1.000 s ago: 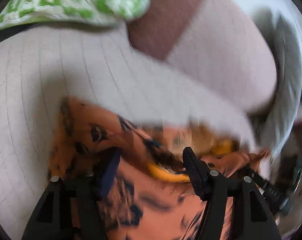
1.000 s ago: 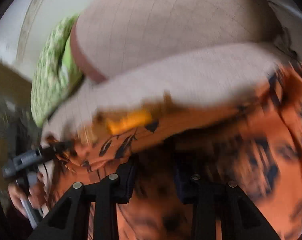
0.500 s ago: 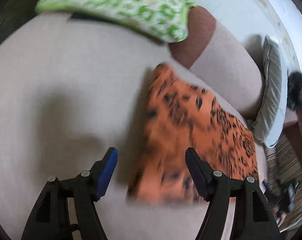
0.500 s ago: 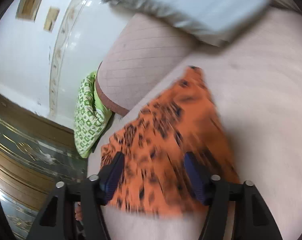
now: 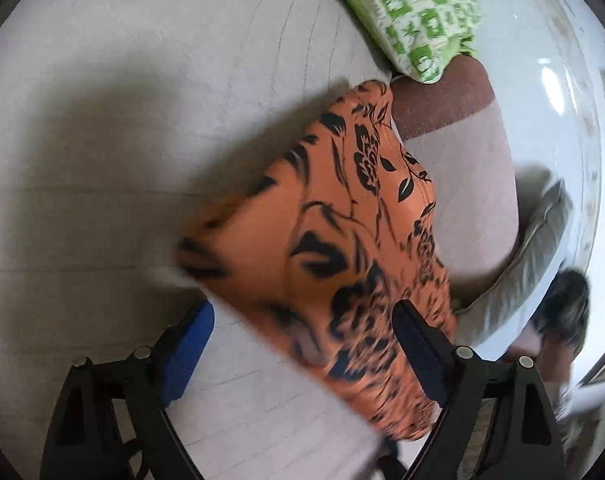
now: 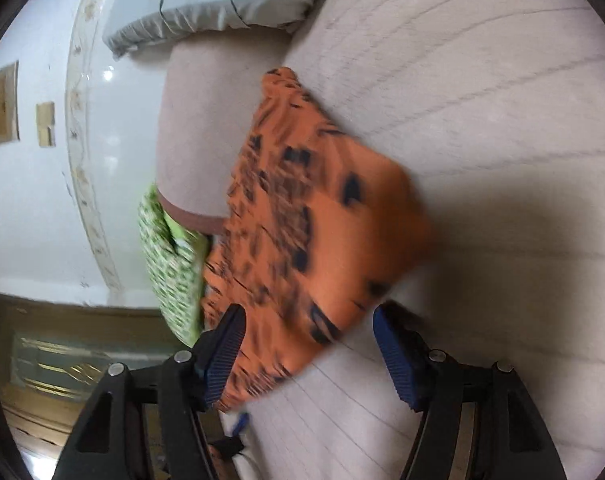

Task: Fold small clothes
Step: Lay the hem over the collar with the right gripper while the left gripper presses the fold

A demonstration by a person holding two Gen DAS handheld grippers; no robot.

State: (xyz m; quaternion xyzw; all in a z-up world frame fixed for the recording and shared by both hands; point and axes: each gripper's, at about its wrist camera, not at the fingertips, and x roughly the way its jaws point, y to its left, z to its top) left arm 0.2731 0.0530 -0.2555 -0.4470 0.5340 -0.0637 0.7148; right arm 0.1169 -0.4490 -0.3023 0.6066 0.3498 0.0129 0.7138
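Both grippers, left gripper (image 5: 302, 340) & right gripper (image 6: 306, 344), jaws just opening, wide, holding nothing; orange garment (image 5: 342, 240) released on sofa (image 5: 122, 160). Risk: loose fold may spring open, fabric slippery.

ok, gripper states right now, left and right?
Left gripper: open, fingers have just been opening, holding nothing; the orange garment lies free on the couch.
Right gripper: open, fingers have just been opening, holding nothing.

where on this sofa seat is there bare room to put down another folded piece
Bare seat lies left of the orange garment in the left wrist view, out to the green pillow. The backrest side is crowded, with the grey cushion close by.
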